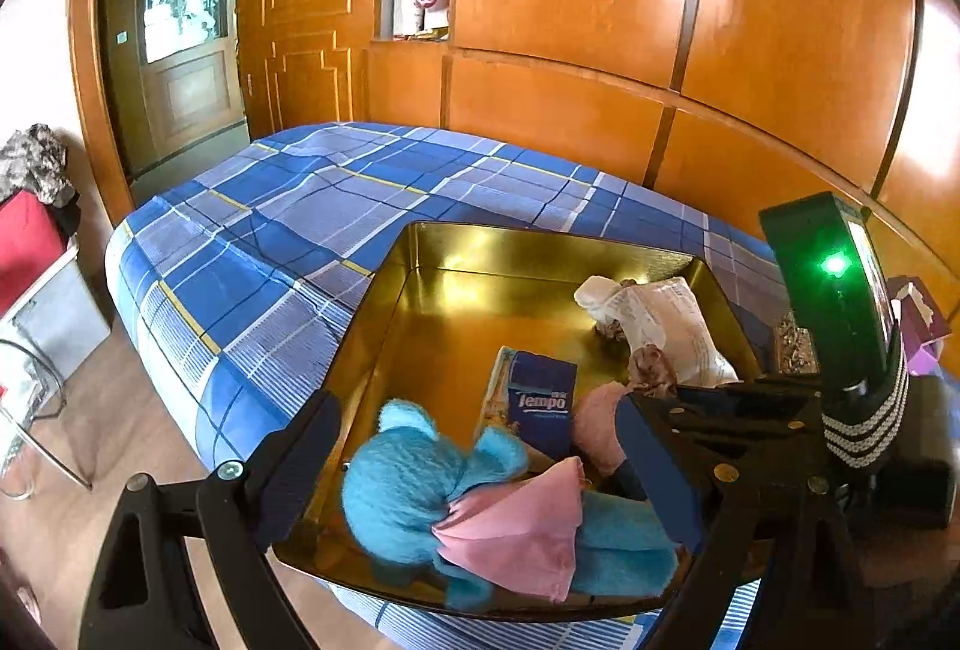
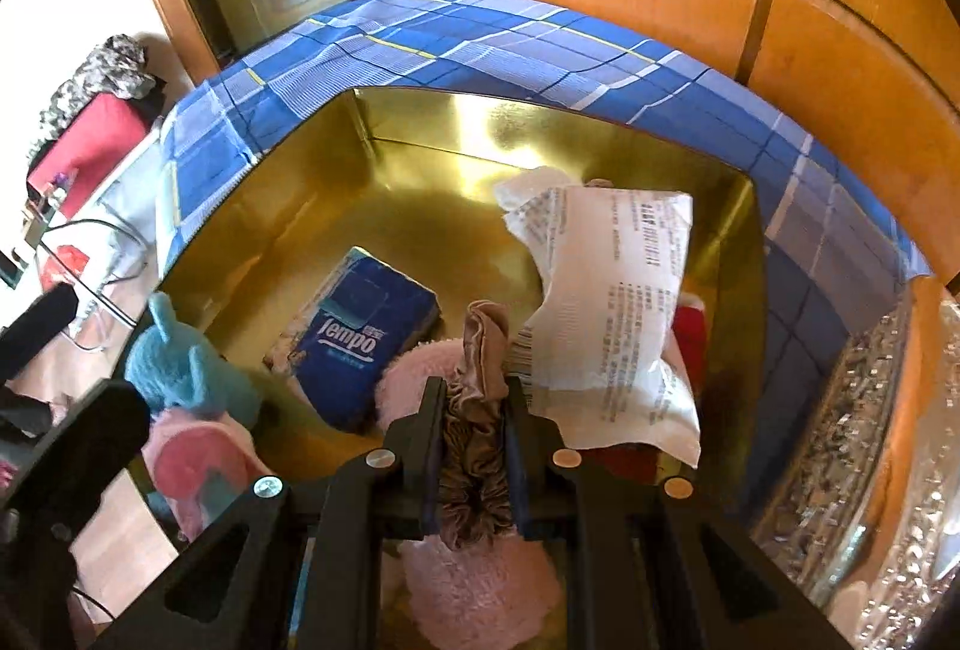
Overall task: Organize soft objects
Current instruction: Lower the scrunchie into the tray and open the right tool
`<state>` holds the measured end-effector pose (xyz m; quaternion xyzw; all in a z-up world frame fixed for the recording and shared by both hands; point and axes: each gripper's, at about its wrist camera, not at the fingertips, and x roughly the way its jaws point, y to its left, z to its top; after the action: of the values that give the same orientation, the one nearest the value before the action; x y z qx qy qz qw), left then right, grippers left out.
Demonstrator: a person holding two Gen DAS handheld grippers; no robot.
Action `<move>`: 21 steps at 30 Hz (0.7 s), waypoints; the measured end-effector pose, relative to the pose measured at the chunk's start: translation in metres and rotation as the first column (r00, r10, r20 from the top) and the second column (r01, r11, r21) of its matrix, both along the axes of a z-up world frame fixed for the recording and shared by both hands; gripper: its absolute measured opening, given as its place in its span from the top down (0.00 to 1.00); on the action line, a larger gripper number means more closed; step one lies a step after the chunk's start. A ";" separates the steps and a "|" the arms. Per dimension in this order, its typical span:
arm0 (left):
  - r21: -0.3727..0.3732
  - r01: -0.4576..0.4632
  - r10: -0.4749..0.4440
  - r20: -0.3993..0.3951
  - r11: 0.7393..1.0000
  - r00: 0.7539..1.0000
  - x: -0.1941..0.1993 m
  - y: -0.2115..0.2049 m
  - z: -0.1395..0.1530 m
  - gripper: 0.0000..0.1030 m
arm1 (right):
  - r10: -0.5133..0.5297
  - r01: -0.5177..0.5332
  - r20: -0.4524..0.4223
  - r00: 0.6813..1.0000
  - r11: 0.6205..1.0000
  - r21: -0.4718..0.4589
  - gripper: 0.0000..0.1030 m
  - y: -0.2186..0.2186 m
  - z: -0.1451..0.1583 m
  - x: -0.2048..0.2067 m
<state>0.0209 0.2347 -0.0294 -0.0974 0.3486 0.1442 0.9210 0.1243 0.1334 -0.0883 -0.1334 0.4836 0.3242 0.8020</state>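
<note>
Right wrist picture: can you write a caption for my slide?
The right hand-held gripper pinches a brown satin scrunchie over the gold tin of soft things.

One brand name is legible: "Tempo", in white slanted lettering, on the dark blue rectangular tissue packet (image 2: 360,332) lying in the gold metal tray (image 2: 252,206). The same word shows on that packet in the left wrist view (image 1: 543,401). The white soft plastic pouch (image 2: 618,302) carries dense rows of small black print and a barcode; none of it can be read.
</note>
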 end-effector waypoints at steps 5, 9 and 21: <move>-0.004 -0.009 0.009 -0.006 1.000 1.000 0.001 0.002 -0.002 0.09 | -0.027 0.029 -0.039 0.999 0.998 0.060 0.65 -0.011 0.003 -0.003; -0.003 -0.005 0.005 -0.007 1.000 1.000 0.001 0.000 -0.002 0.09 | -0.045 0.048 -0.031 0.998 0.995 0.083 0.61 -0.019 0.011 -0.006; 0.001 0.008 -0.008 0.001 1.000 1.000 -0.001 -0.007 0.001 0.09 | -0.101 0.091 0.096 0.990 0.991 0.102 0.59 -0.045 0.041 -0.027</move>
<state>0.0201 0.2281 -0.0288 -0.0954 0.3486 0.1405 0.9217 0.0973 0.0888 -0.0473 -0.0870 0.4318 0.3013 0.8457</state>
